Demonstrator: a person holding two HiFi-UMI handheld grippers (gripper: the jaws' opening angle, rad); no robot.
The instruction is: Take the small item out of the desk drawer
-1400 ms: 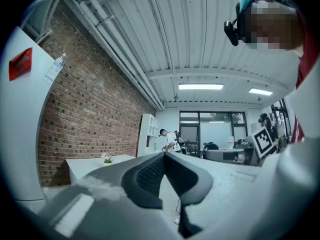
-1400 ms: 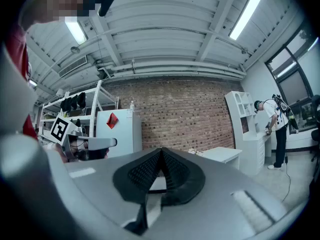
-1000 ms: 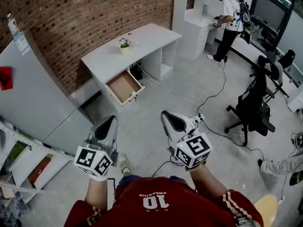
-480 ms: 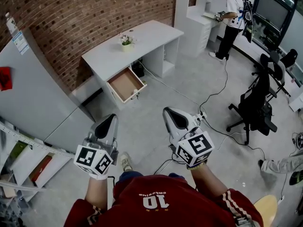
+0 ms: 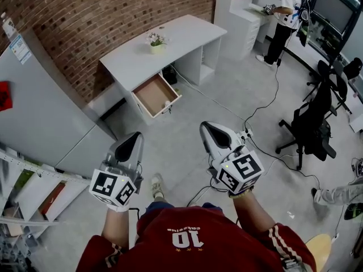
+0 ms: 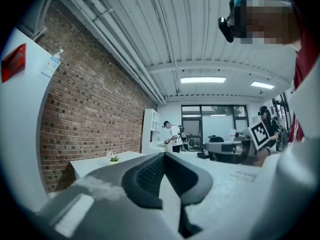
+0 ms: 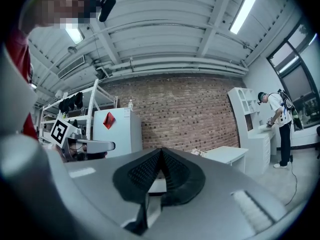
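Brown drawer (image 5: pixel 156 94), open under desk (image 5: pixel 176 38), well ahead of left gripper (image 5: pixel 130 145) and right gripper (image 5: pixel 211 135); both clenched, holding nothing; drawer contents too small to tell.

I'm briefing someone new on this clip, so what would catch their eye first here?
The left tool and right tool, both shut and empty, fill the head view's lower middle. Beyond them, a white desk stands against the brick wall, its drawer pulled open.
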